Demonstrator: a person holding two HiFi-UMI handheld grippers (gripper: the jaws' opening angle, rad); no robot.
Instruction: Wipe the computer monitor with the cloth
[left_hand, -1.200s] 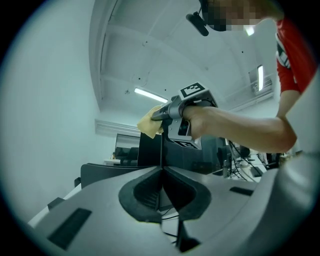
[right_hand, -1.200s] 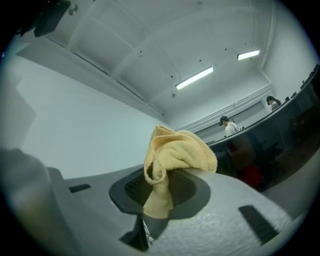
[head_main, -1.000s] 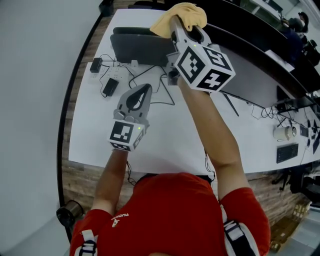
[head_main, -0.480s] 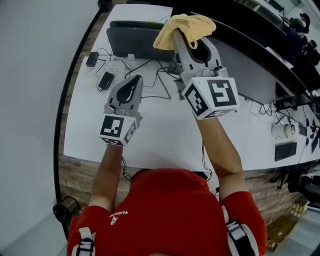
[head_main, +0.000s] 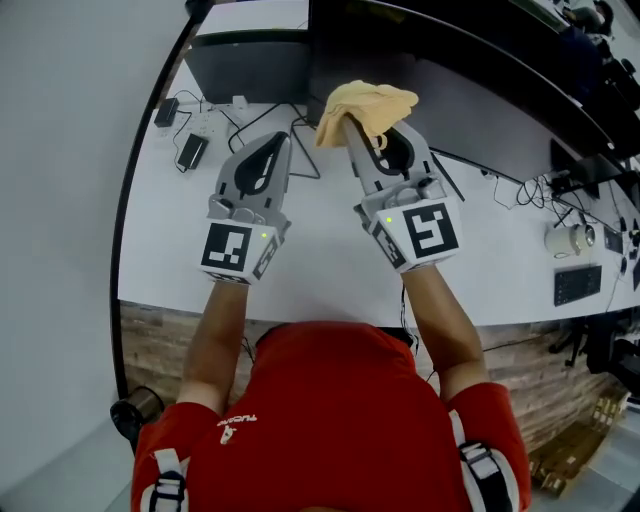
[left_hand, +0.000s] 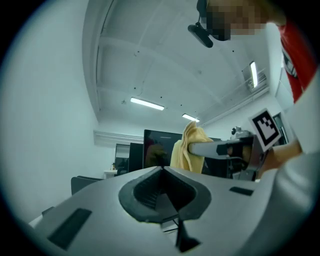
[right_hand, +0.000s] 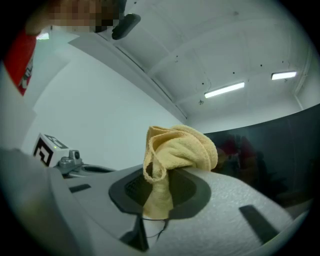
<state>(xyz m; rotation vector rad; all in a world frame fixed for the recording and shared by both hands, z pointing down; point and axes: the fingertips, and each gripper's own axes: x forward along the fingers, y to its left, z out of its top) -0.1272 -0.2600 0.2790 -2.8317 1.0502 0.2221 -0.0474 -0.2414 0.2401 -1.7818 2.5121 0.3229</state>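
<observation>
The black monitor (head_main: 470, 60) stands at the back of the white desk (head_main: 330, 270), its dark screen (right_hand: 265, 150) reflecting the room. A yellow cloth (head_main: 365, 103) is bunched at the tip of my right gripper (head_main: 347, 122), which is shut on it just in front of the screen's lower left part. In the right gripper view the cloth (right_hand: 175, 152) bulges above the closed jaws. My left gripper (head_main: 282, 140) hovers beside it on the left, shut and holding nothing. From the left gripper view, the cloth (left_hand: 187, 150) and the monitor (left_hand: 157, 147) lie ahead.
A dark grey laptop (head_main: 245, 62) stands at the desk's back left. Near it lie a power strip (head_main: 205, 125), a black adapter (head_main: 190, 150) and loose cables (head_main: 300, 150). A mug (head_main: 568, 240) and a keyboard (head_main: 575, 285) sit on the desk to the right.
My right gripper has drawn back and down from the monitor with the cloth in it. My left gripper has come up level beside it.
</observation>
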